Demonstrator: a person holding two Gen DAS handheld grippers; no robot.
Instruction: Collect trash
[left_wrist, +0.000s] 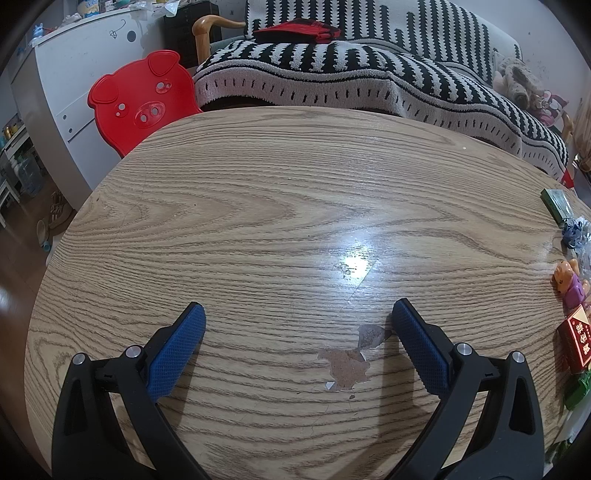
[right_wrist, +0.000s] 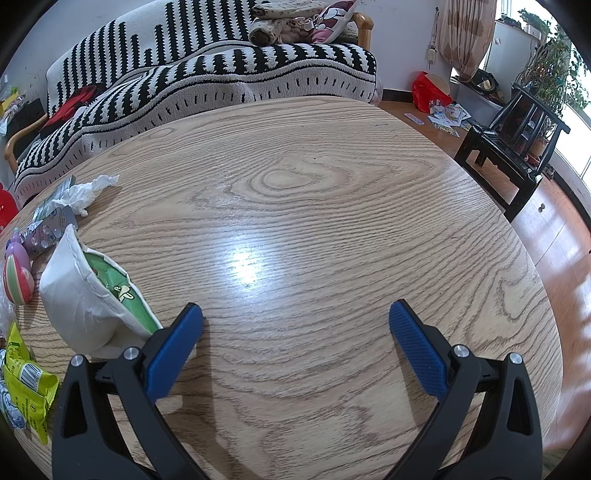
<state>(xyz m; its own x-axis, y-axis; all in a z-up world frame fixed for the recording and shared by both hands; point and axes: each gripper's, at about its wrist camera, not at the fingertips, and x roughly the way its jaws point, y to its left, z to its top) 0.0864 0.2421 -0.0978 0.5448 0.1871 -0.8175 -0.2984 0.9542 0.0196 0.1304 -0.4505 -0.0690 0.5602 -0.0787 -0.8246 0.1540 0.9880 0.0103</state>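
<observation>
Left tool (left_wrist: 297, 317): held wide apart over bare wood, nothing between the blue pads (left_wrist: 177, 354)
Right tool (right_wrist: 295, 317): also spread wide and empty, its left pad (right_wrist: 173, 354) just beside the paper bowl
Landmark: the crushed white paper bowl (right_wrist: 79, 302), lying on its side on the tabletop (right_wrist: 314, 206), green printed lid peeled partly back
Yellow wrapper (right_wrist: 27, 384): seen nearer the camera than the bowl, at the picture's left edge, flat on the wood
Crumpled tissue (right_wrist: 88, 194): beyond the bowl, toward the sofa, resting against a grey foil packet (right_wrist: 55, 218)
Blister pack (right_wrist: 42, 236): between the packet and the bowl
Striped ball (right_wrist: 16, 278): left of the bowl, close to it; contact cannot be judged
Sofa (right_wrist: 221, 70): well behind the bowl, past the far table edge, covered in black-and-white striped fabric
Worn patch (left_wrist: 345, 365): bare spot in the veneer between the left tool's pads, nearer the right pad
Red box (left_wrist: 578, 341): at the right rim of the left wrist view, with a small toy figure (left_wrist: 569, 284) just behind it
Red pig-faced chair (left_wrist: 142, 101): beyond the far left table edge in the left wrist view
</observation>
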